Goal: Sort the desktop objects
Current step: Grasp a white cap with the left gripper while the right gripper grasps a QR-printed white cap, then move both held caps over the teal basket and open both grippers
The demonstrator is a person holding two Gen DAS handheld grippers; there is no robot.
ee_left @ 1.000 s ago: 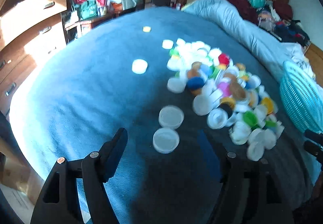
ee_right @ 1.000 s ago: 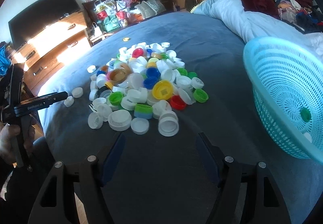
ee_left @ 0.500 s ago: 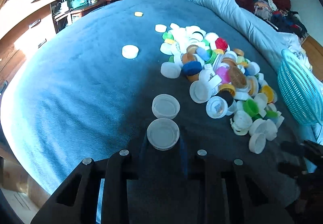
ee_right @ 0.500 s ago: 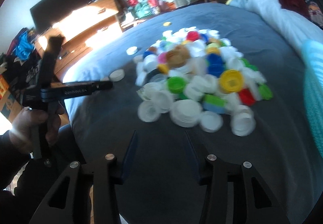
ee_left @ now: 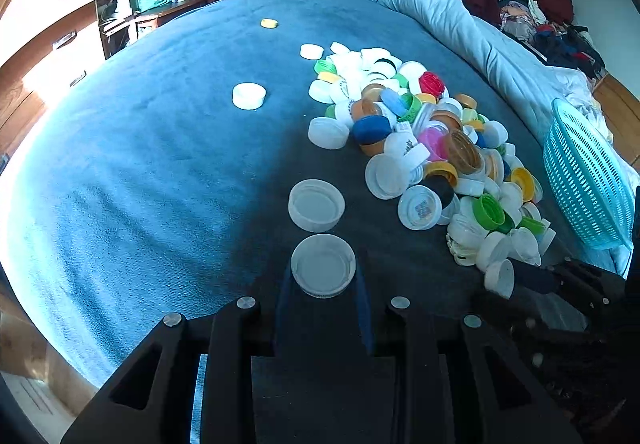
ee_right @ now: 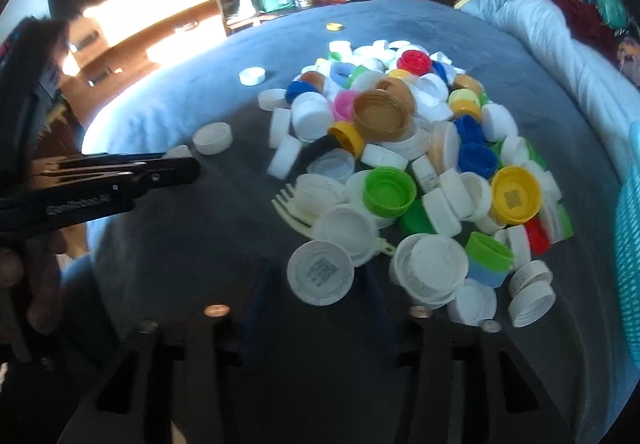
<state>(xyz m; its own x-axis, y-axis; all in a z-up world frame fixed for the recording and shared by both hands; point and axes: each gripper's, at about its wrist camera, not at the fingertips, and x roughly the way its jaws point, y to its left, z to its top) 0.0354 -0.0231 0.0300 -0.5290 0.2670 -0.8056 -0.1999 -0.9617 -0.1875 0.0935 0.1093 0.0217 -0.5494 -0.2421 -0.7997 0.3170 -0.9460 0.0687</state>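
A pile of bottle caps in many colours lies on a blue blanket; it also shows in the right wrist view. My left gripper is shut on a white cap at the pile's near left. Another white cap lies just beyond it. My right gripper is closed around a white cap with a printed code at the pile's near edge. The left gripper also shows from the side in the right wrist view.
A turquoise plastic basket stands at the right of the pile. Single caps lie apart at the left. A white plastic fork lies in the pile. A rolled duvet runs along the far right; drawers stand at the left.
Both grippers went from open to closed, each on a white cap. The right gripper swung left toward the pile's near edge; the basket slid almost out of its view.
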